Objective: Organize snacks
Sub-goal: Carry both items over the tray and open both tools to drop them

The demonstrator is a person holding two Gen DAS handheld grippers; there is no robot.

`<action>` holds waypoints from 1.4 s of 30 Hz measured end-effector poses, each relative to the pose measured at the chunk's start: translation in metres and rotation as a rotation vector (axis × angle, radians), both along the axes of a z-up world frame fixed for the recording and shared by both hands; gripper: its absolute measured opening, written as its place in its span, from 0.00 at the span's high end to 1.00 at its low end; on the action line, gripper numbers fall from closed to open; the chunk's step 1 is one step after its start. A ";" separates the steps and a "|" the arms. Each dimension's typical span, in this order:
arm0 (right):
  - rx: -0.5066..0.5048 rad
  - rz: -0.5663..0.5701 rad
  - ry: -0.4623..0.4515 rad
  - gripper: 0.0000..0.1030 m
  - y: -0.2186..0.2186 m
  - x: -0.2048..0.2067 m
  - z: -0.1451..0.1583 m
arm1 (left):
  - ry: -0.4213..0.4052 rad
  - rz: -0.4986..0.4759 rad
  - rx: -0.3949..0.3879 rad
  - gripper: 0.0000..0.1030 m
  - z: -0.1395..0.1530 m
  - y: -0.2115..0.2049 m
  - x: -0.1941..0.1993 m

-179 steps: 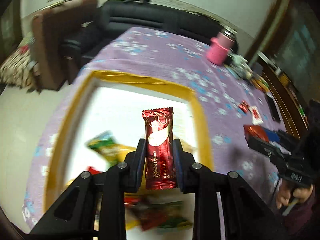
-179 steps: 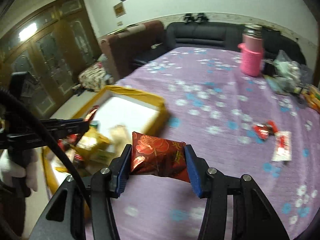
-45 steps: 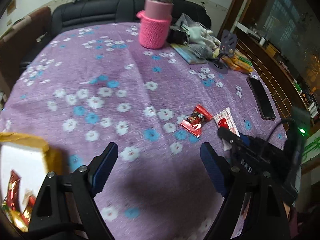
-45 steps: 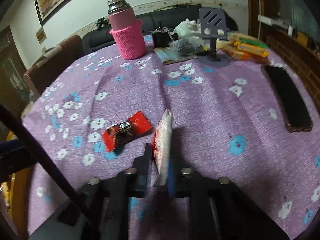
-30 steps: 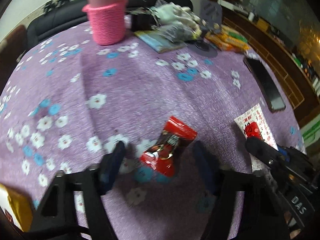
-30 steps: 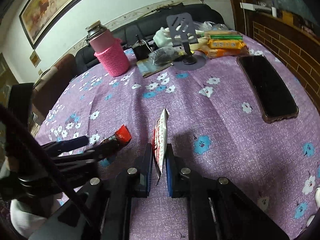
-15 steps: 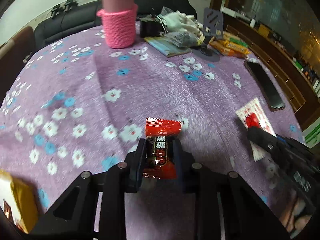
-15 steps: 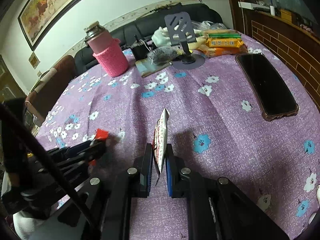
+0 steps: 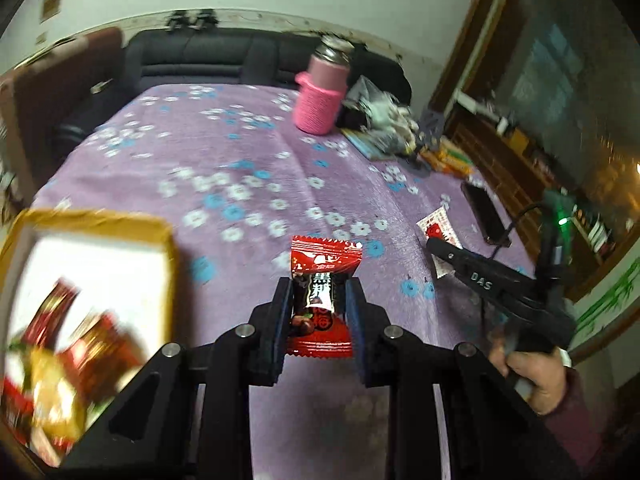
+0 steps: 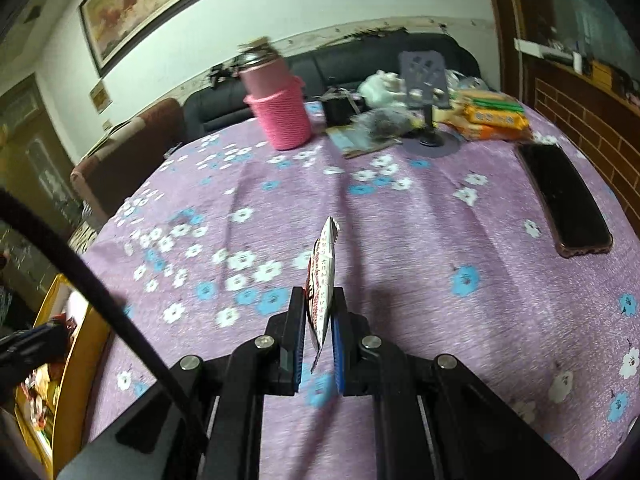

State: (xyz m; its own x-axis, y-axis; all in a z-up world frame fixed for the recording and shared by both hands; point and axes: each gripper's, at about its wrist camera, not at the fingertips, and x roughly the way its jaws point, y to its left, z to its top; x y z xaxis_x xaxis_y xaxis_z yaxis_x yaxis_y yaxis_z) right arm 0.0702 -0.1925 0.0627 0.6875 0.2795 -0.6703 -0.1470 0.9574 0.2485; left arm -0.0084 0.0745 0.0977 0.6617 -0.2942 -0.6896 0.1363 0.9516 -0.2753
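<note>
Left wrist view, left to right. Yellow-rimmed box [image 9: 168, 248] at the far left edge, white inside, with a blurred heap of red and gold snack packets [image 9: 60, 344] in its near end. It sits on the purple flowered tablecloth [image 9: 240, 152].

Centre: your left gripper [image 9: 320, 300] is closed down on a red candy [image 9: 320, 296], pads pressing both sides of the wrapper's dark middle. The candy stands upright, its crimped top fanned above the fingertips, clear of the cloth.

Right: your right gripper [image 9: 440, 248] reaches in from the edge, a white-and-red sachet [image 9: 438, 232] pinched at its tip. Your right hand [image 9: 532, 372] grips its handle. Behind it a dark phone [image 9: 486, 216] lies flat. Farther back stands a pink knit-sleeved flask [image 9: 320, 100].

Right wrist view, left to right. The box rim [image 10: 68, 360] shows at the lower left, with the left gripper's tip [image 10: 36, 344] over it; what it carries is too small to make out here. Flask [image 10: 278, 108] at the back. Centre: right gripper [image 10: 318, 320] nearly fully closed, jaws clamping the sachet [image 10: 324, 276] edge-on, so it stands as a thin vertical blade above the cloth. Phone stand [image 10: 428, 96] and orange packets [image 10: 492, 118] at the rear, phone [image 10: 564, 196] along the right.
</note>
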 end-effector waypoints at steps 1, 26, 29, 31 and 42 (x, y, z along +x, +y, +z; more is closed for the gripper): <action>-0.004 0.011 -0.007 0.90 0.005 -0.003 0.001 | -0.005 0.014 -0.011 0.72 0.002 0.007 -0.007; 0.159 0.342 0.030 0.91 0.139 -0.122 0.049 | -0.116 0.326 -0.092 0.72 0.000 0.155 -0.153; 0.160 0.399 0.039 0.91 0.164 -0.130 0.050 | -0.105 0.350 -0.079 0.72 -0.008 0.165 -0.157; 0.158 0.425 0.047 0.91 0.177 -0.134 0.048 | -0.101 0.368 -0.072 0.72 -0.012 0.172 -0.160; 0.135 0.518 0.122 0.91 0.231 -0.153 0.024 | -0.073 0.396 -0.025 0.72 -0.031 0.183 -0.163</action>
State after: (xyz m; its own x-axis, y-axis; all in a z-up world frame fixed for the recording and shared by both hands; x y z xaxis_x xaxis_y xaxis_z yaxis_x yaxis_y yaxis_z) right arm -0.0831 0.0390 0.0868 0.3567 0.6496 -0.6714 -0.5530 0.7260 0.4087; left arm -0.1714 0.2571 0.0669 0.7744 -0.0227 -0.6323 -0.2193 0.9278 -0.3018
